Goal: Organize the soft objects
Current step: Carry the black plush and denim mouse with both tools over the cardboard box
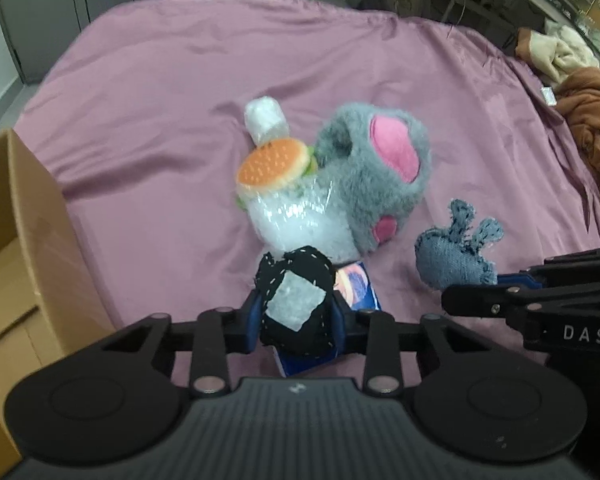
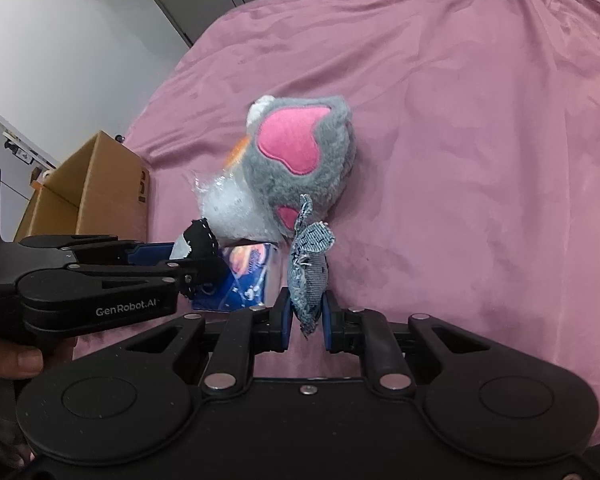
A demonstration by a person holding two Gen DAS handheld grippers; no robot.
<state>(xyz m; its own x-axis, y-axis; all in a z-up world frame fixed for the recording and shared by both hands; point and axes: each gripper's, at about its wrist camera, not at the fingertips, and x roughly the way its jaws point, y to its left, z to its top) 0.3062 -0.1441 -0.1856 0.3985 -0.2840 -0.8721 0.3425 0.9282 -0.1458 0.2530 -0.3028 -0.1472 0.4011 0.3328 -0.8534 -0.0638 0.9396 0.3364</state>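
Two grippers each hold one small soft toy above the pink cloth (image 2: 460,120). The left gripper (image 1: 296,320) has its blue fingers (image 1: 252,316) pressed against the sides of a black fabric pouch (image 1: 296,304), which has white dashed stitches along its edge and a pale square patch on its front. The right gripper (image 2: 306,316) has its fingers (image 2: 286,320) closed on a thin denim toy (image 2: 308,268); this one is blue-grey, with frayed edges and two ear-like flaps at the top. Just under the black pouch lies a small blue packet (image 2: 244,276) with a printed picture, flat on the cloth. Behind it rests a bundle wrapped in clear shiny plastic (image 1: 296,216), white inside. A toy burger (image 1: 272,164) with an orange bun leans on top of this bundle, and a second white wrapped roll (image 1: 266,120) lies just beyond it. Touching the bundle on its right side is a grey fluffy plush (image 1: 376,176) with a large pink patch and a smaller pink one lower. An open cardboard box (image 1: 24,216) stands at the left edge of the cloth. Far to the right, brown and cream clothes (image 1: 580,96) are piled.
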